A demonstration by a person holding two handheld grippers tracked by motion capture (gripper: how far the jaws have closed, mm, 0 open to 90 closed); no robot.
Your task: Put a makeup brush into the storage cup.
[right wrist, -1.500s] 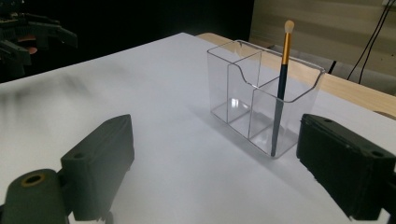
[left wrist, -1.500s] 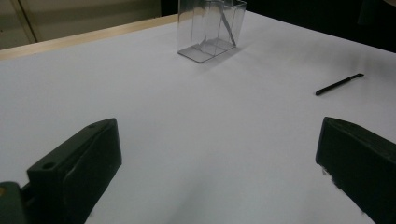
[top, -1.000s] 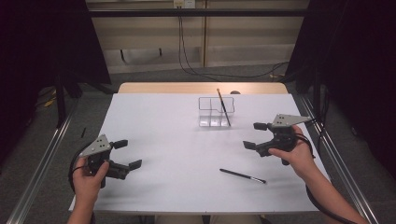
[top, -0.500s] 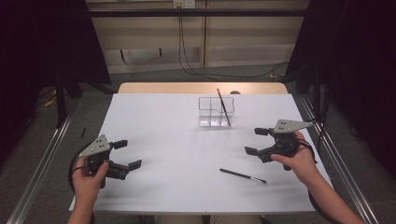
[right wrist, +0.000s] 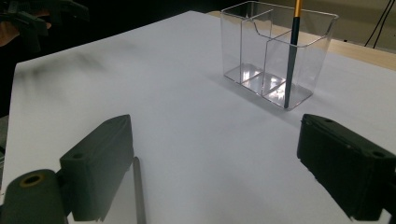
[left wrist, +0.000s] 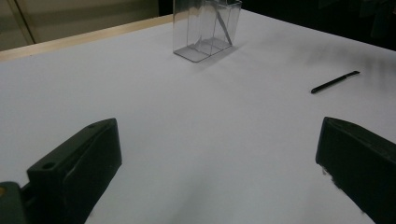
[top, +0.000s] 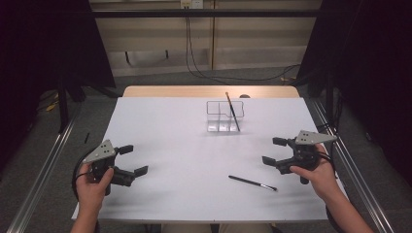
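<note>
right gripper (top: 273, 150): jaws apart, empty; has come nearer the person and lower, now just above-right of the pen (top: 252, 183) | left gripper (top: 133, 159): jaws apart, empty, unmoved at near left | pen: flat on the table (top: 160, 126), unmoved | holder (top: 225, 116): far centre, a brush (top: 232, 111) leaning in its right compartment, unchanged

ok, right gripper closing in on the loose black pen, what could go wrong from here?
1. The thin black pen lies flat on the white table; the right gripper, jaws open, could nudge or roll it rather than catch it.
2. The clear plastic organizer looks light; dropping a pen in could tip it.
</note>
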